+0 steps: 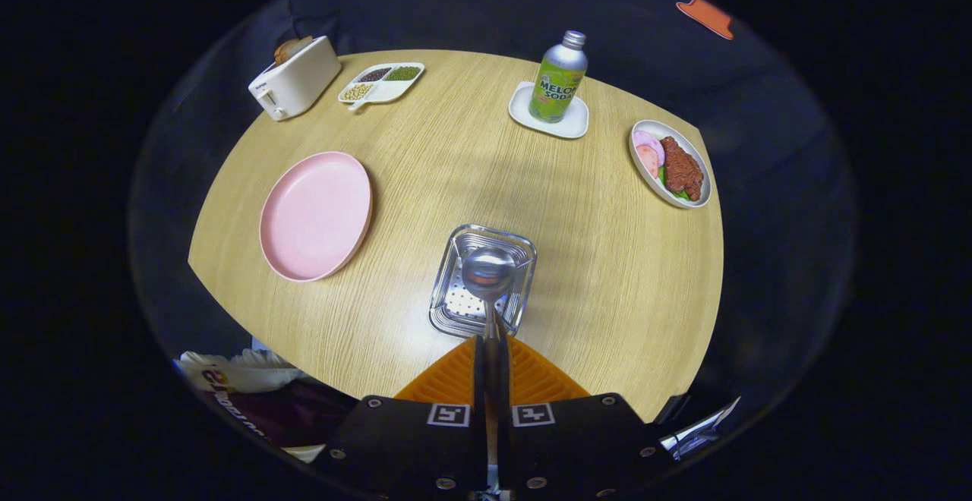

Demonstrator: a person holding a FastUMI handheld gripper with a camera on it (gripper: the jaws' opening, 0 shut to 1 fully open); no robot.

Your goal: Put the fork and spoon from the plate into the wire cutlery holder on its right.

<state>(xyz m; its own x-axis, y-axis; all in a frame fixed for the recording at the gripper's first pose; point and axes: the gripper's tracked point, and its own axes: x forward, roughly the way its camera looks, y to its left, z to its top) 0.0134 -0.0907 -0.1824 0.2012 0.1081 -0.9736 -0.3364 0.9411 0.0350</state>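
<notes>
gripping the spoon (490, 277) by its handle, the gripper (491, 364) is held at the counter's (607, 258) near edge, the bowl poised over the wire cutlery holder (483, 281). the pink plate (315, 215) is seen toward the left edge, a soda bottle (558, 77) near the far edge.

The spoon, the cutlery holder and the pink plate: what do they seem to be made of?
Spoon, gripped by the gripper: polished metal, probably steel, with mirror-like bowl. Cutlery holder: shiny metal too, with a perforated bottom. Pink plate: matte, even colour, likely plastic, possibly ceramic.
</notes>
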